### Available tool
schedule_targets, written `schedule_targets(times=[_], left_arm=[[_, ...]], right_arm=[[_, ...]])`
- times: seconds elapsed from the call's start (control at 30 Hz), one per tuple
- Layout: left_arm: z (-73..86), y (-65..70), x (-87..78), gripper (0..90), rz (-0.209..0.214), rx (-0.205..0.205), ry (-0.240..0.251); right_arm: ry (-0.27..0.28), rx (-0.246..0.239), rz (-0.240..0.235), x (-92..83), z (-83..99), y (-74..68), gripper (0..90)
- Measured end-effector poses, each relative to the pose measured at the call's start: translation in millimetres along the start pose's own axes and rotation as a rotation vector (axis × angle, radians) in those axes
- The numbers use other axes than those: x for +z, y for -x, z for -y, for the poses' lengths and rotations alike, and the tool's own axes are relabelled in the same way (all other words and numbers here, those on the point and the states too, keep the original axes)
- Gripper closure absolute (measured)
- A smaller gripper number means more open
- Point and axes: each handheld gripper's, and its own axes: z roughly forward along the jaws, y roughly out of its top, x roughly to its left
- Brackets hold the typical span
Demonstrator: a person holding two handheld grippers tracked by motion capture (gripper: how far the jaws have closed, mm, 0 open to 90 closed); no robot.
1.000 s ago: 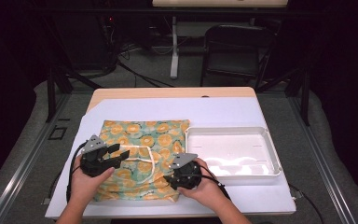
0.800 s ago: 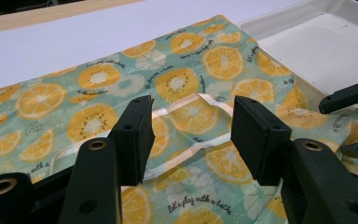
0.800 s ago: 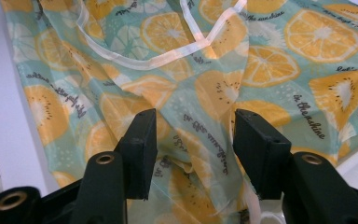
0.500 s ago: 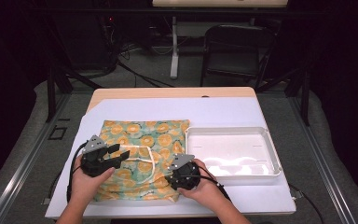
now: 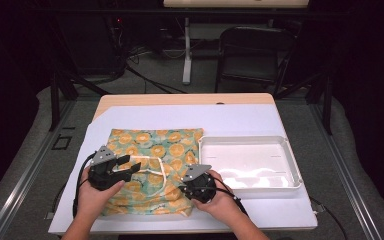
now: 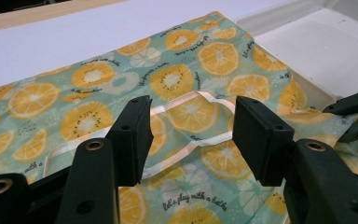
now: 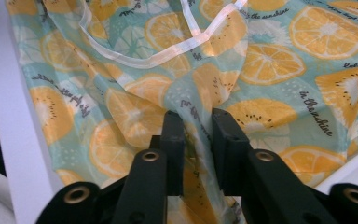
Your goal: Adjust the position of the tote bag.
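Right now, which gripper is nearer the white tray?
Right. The right gripper sits just off the white tray's near left corner, pinching the fruit-print bag; the left gripper hovers open across the bag.

We see our two forearms bare, with no sleeves reaching the wrists. The left hand-held gripper is black, topped with a grey three-cornered plate, and a black cable loops from its back. The right hand-held gripper matches it: black body, grey plate, black cable. Close up, each jaw arm is matt black with brass-ringed holes at its pivots, ending in a blocky black pad bearing small dimples.
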Motion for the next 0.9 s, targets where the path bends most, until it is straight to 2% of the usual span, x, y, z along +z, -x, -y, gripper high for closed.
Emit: schedule_targets(times=[0.27, 0.3, 0.4, 0.47, 0.77, 0.9], left_arm=[[0.6, 6.6, -3.9, 46.7, 0.011, 0.014, 0.011], [1.0, 9.3, -4.3, 46.7, 0.021, 0.017, 0.004], [1.5, 12.2, -4.1, 46.7, 0.029, 0.027, -0.005], [2.6, 15.8, -3.5, 46.7, 0.033, 0.038, -0.013], [8.9, 24.3, -0.1, 43.1, 0.041, 0.056, -0.044], [13.5, 29.5, 2.9, 42.4, 0.054, 0.072, -0.061]], right_arm=[[0.041, 0.014, 0.007, -4.2, -4.4, 3.3, 82.9], [0.061, 0.032, 0.013, -4.5, -5.3, 5.3, 82.9], [0.075, 0.048, 0.022, -5.2, -6.1, 10.0, 83.3], [0.074, 0.051, 0.021, -5.8, -6.4, 12.3, 83.5], [0.097, 0.122, 0.026, -4.0, -7.9, 25.9, 84.2], [0.094, 0.126, 0.026, -1.7, -8.7, 28.2, 84.3]])
